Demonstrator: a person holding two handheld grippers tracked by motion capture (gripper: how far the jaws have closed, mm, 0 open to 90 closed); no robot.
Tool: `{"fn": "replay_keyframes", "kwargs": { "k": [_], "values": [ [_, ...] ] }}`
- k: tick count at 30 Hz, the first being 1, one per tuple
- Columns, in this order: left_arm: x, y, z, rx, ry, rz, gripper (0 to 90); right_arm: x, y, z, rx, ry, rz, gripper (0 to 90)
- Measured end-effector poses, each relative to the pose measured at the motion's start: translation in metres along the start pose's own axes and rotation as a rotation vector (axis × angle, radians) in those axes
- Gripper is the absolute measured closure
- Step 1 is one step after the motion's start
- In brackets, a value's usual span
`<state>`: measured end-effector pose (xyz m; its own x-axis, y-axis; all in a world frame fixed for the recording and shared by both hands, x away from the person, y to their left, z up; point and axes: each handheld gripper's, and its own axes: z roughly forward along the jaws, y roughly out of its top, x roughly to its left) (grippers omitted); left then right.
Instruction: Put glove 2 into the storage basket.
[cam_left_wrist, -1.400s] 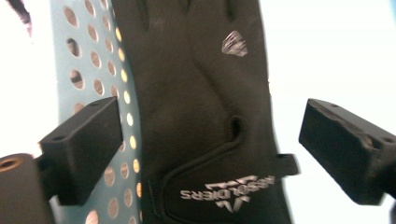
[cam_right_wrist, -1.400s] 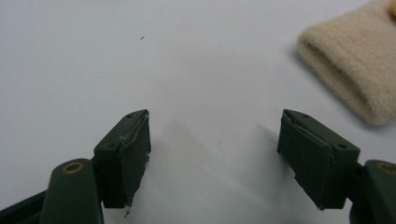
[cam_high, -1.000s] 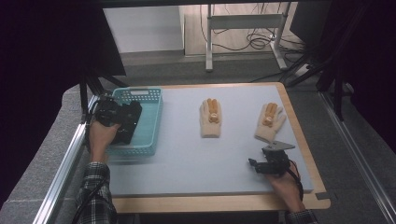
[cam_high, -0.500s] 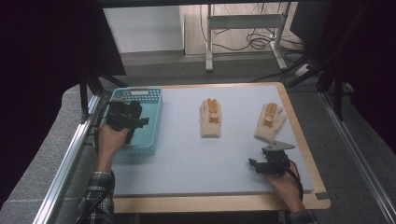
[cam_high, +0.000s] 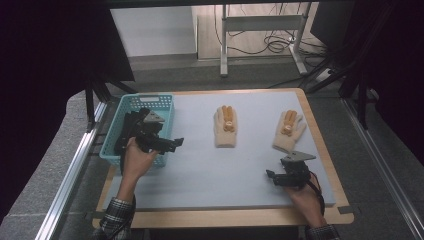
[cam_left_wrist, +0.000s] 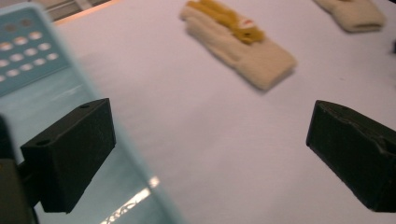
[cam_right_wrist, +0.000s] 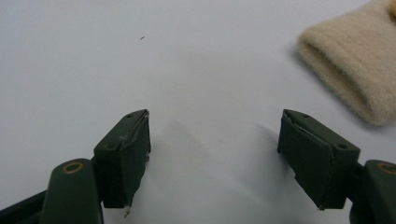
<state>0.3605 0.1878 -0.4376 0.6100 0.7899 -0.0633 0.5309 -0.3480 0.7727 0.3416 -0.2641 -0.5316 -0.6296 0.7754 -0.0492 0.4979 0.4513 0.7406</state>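
Observation:
Two cream gloves with orange-yellow fingers lie flat on the pale mat: one in the middle (cam_high: 226, 127) (cam_left_wrist: 238, 44), the other to the right (cam_high: 289, 130) (cam_left_wrist: 352, 13). The cuff of a glove (cam_right_wrist: 350, 74) shows at the upper right of the right gripper view. My left gripper (cam_high: 176, 142) (cam_left_wrist: 208, 154) hovers at the right rim of a teal basket (cam_high: 165, 102) (cam_left_wrist: 28, 56), its jaws open and empty, aimed toward the middle glove. Near the mat's front right, my right gripper (cam_high: 270, 176) (cam_right_wrist: 215, 158) rests low, jaws open with nothing between them.
Dark items (cam_high: 129, 131) lie inside the basket. The mat (cam_high: 210, 170) sits on a wooden table whose edge (cam_high: 225, 217) runs along the front. A metal rail (cam_high: 70, 175) borders the left side. A white table frame and cables (cam_high: 260, 30) stand on the floor behind.
My left gripper has moved out from over the basket toward the right, reaching its right rim and turning toward the middle glove. The right gripper has stayed put.

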Motion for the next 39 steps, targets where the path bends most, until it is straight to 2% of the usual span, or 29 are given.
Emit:
{"fn": "replay_keyframes", "kwargs": {
  "k": [7,12,17,23,31,32,34,36,39],
  "values": [
    [-0.04,-0.011,0.012,-0.008,-0.048,0.072,1.2,0.0,0.0,0.0,0.002,-0.001,0.0,25.0],
    [-0.061,-0.029,0.027,0.009,-0.073,0.099,1.2,0.0,0.0,0.0,-0.001,0.001,0.002,25.0],
    [-0.073,-0.051,0.042,0.035,-0.074,0.096,1.3,0.0,0.0,0.0,0.0,0.002,0.001,25.0],
    [-0.077,-0.075,0.054,0.082,-0.042,0.095,1.3,0.0,0.0,0.0,0.0,0.002,0.002,25.0],
    [-0.069,-0.1,0.057,0.121,0.008,0.07,1.5,0.0,0.0,0.0,0.002,0.003,0.0,25.5],
    [-0.067,-0.103,0.058,0.115,0.004,0.06,1.3,0.0,0.0,0.0,0.001,0.004,0.001,25.5],
    [-0.065,-0.103,0.056,0.107,0.002,0.037,2.5,0.0,0.0,0.0,0.002,0.003,0.0,25.7],
    [-0.065,-0.104,0.057,0.114,0.01,0.045,2.0,0.0,0.0,-0.001,-0.001,0.003,0.0,26.7],
    [-0.063,-0.104,0.057,0.119,-0.001,0.032,1.9,0.0,0.0,-0.001,-0.005,0.008,0.001,29.2]
  ]
}}
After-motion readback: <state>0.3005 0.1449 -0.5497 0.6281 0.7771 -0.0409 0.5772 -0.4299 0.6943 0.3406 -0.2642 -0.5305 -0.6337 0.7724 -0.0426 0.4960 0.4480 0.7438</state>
